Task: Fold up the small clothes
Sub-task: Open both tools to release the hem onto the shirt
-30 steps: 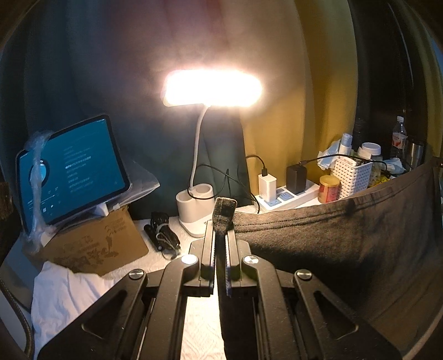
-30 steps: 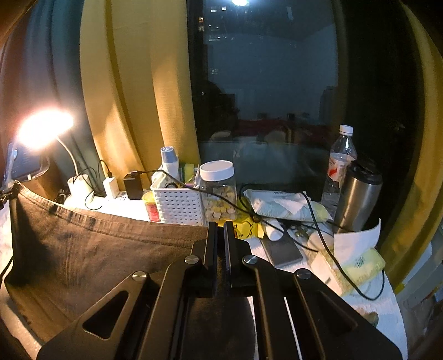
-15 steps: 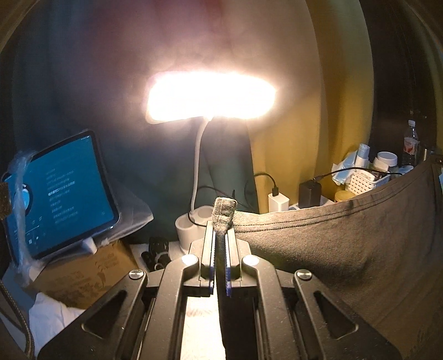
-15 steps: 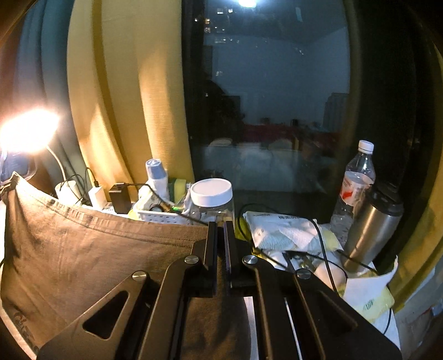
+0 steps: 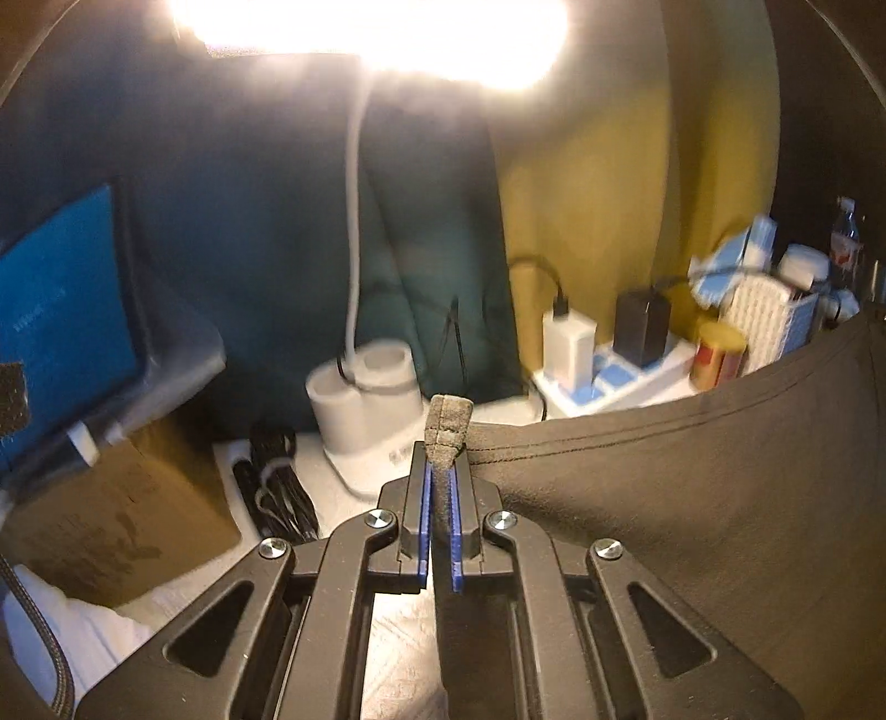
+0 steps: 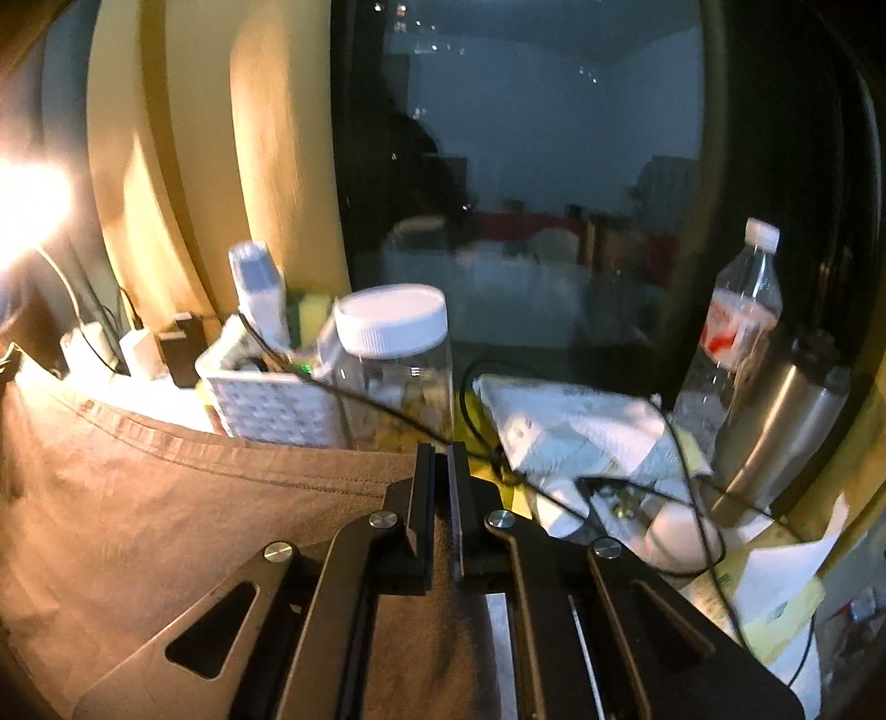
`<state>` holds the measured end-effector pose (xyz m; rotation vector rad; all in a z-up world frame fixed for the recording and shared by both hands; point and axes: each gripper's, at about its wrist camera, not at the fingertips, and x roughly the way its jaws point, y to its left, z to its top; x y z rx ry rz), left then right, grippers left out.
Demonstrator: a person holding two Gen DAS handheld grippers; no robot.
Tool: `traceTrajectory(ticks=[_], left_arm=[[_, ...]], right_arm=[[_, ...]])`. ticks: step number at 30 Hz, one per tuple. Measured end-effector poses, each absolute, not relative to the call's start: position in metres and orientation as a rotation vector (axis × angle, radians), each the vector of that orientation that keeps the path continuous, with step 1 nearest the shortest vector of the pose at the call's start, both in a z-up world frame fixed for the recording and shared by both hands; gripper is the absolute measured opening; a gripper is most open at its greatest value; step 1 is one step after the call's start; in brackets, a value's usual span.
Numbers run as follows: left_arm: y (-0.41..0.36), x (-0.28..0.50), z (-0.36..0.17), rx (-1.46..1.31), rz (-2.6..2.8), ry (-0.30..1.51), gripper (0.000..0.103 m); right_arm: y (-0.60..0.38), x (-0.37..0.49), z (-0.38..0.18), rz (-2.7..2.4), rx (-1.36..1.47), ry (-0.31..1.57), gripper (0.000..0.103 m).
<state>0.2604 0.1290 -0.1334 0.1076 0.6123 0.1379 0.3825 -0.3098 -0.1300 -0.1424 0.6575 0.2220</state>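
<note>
Left gripper point(image 5: 441, 459) jaws pinched narrow on corner of dark grey garment point(image 5: 692, 498), cloth tuft poking above tips. Right gripper point(image 6: 441, 471) jaws clamped on opposite corner of same garment point(image 6: 166, 498). Hem stretched taut between both, cloth hanging above bench. Behind: lit desk lamp point(image 5: 365, 33), white basket point(image 6: 271, 404), clear jar point(image 6: 396, 360), steel tumbler point(image 6: 775, 432).
</note>
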Motion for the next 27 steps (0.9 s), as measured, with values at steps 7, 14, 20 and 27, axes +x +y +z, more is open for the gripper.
traceTrajectory(ticks=[7, 14, 20, 27], left_arm=[[0.134, 0.271, -0.16, 0.099, 0.164, 0.706, 0.008], [0.153, 0.254, -0.162, 0.009, 0.21, 0.707, 0.074], [0.159, 0.23, -0.164, -0.032, 0.215, 0.734, 0.074], [0.152, 0.19, -0.168, -0.072, 0.207, 0.772, 0.074]], right_arm=[[-0.303, 0.388, -0.147, 0.204, -0.185, 0.682, 0.005], [-0.306, 0.371, -0.142, 0.213, -0.178, 0.673, 0.056], [-0.316, 0.347, -0.136, 0.199, -0.143, 0.685, 0.056], [-0.328, 0.316, -0.13, 0.134, -0.135, 0.705, 0.056]])
